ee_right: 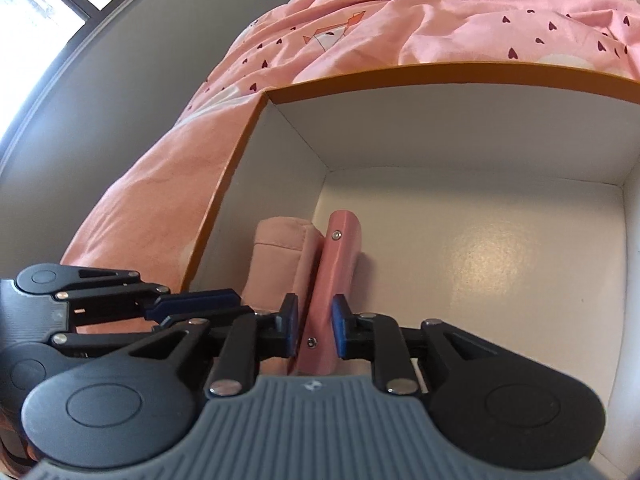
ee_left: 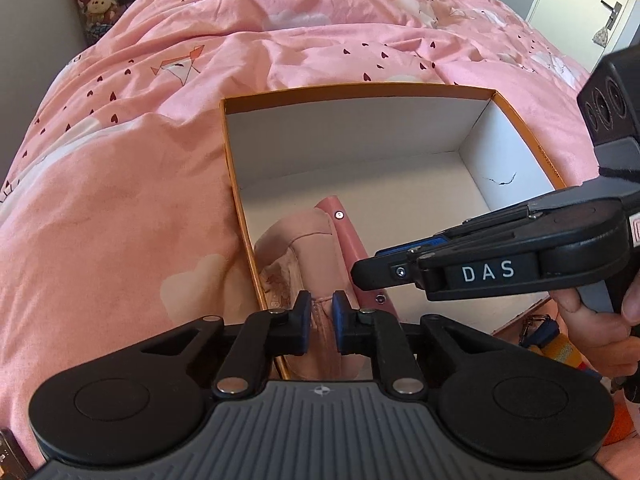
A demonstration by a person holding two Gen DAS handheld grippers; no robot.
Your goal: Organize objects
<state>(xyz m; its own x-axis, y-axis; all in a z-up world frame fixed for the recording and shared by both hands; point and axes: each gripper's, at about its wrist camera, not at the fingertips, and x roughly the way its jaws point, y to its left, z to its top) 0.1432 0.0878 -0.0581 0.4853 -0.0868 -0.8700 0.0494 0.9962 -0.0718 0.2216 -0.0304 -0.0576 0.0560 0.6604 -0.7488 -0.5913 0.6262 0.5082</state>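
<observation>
Gripping a pink fabric pouch (ee_left: 308,256), the left gripper's (ee_left: 321,312) jaws pinch it; the right gripper's (ee_right: 315,326) clamp a pink case (ee_right: 340,248).

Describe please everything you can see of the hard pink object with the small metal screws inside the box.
The hard pink object is a long, flat, smooth bar with rounded ends, probably plastic, and a small metal screw near each end. It stands on its narrow edge on the white floor of the box, near the left wall. Its left face leans against a soft pink fabric pouch. The right gripper has its jaws closed on its near end. What kind of object it is, I cannot tell.
</observation>
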